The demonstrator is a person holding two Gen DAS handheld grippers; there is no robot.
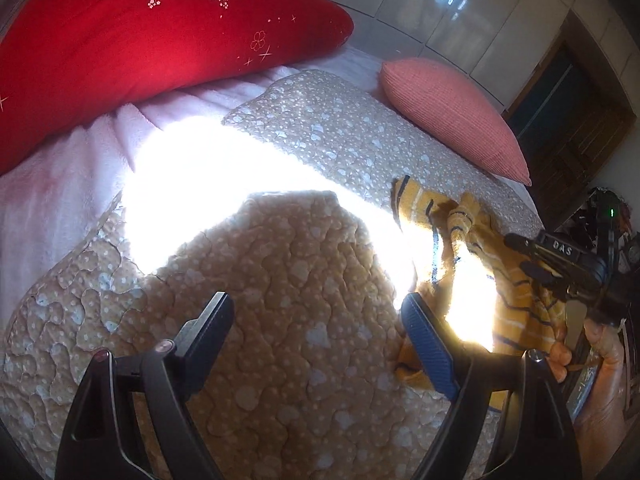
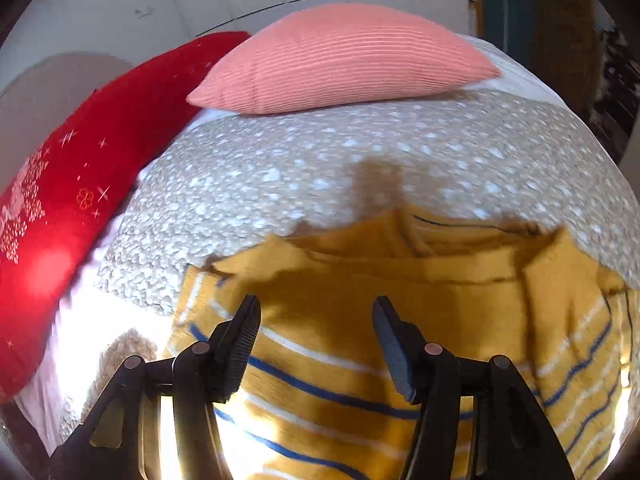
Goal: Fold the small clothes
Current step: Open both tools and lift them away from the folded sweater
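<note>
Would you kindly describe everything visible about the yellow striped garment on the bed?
The yellow striped garment is a soft, knit-looking top, mustard with thin blue and white stripes. It lies rumpled and partly folded over itself on the quilted bedspread, half in bright sunlight. The right gripper hangs open above it, pads clear of the cloth.

I am reading just 1 marking: the white letters "DAS", showing on the black body of my right gripper [image 1: 520, 258] in the left wrist view. I am finding nothing else legible.
</note>
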